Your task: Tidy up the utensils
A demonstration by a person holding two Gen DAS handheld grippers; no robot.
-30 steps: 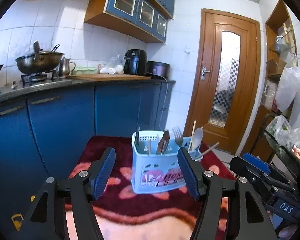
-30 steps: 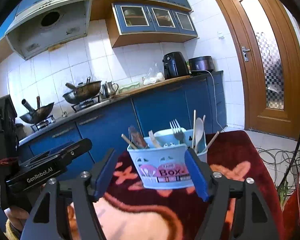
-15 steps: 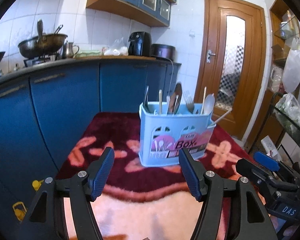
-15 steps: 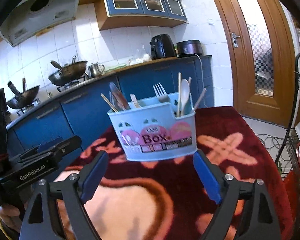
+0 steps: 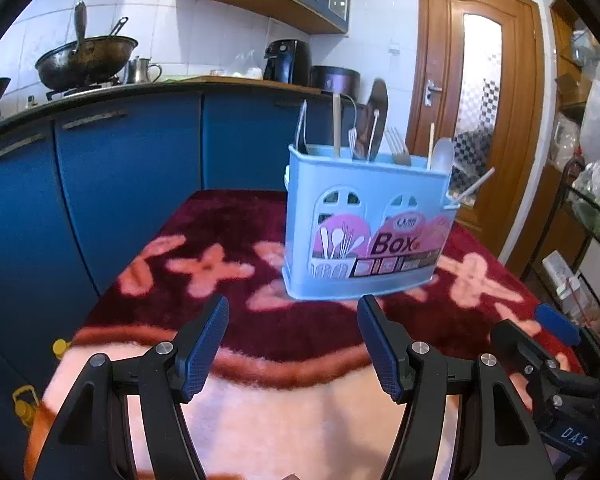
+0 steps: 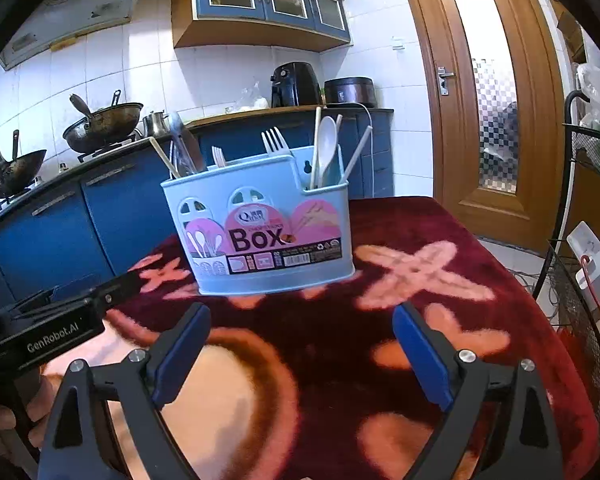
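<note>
A light-blue plastic utensil box (image 5: 364, 236) stands upright on a table covered by a dark red patterned cloth (image 5: 228, 224), ahead of both tools and near the far half of the table. It holds forks (image 6: 275, 142), a white spoon (image 6: 327, 136), chopsticks (image 6: 165, 158) and a dark spatula (image 5: 376, 116), all standing handle-down or leaning on the rim. The left gripper (image 5: 292, 354) hovers over the cloth with its blue pads spread wide and nothing between them. The right gripper (image 6: 300, 354) has just been widening its jaws, which also stand apart and empty.

Handling, as judged: the box is light, thin-walled and somewhat flexible, so it may tip when a utensil is drawn out; one tool could steady its rim. The metal pieces are stiff and smooth, probably slippery; take each by the exposed shaft above the rim. Compartment divisions are only partly visible, so which piece sits where is uncertain.
</note>
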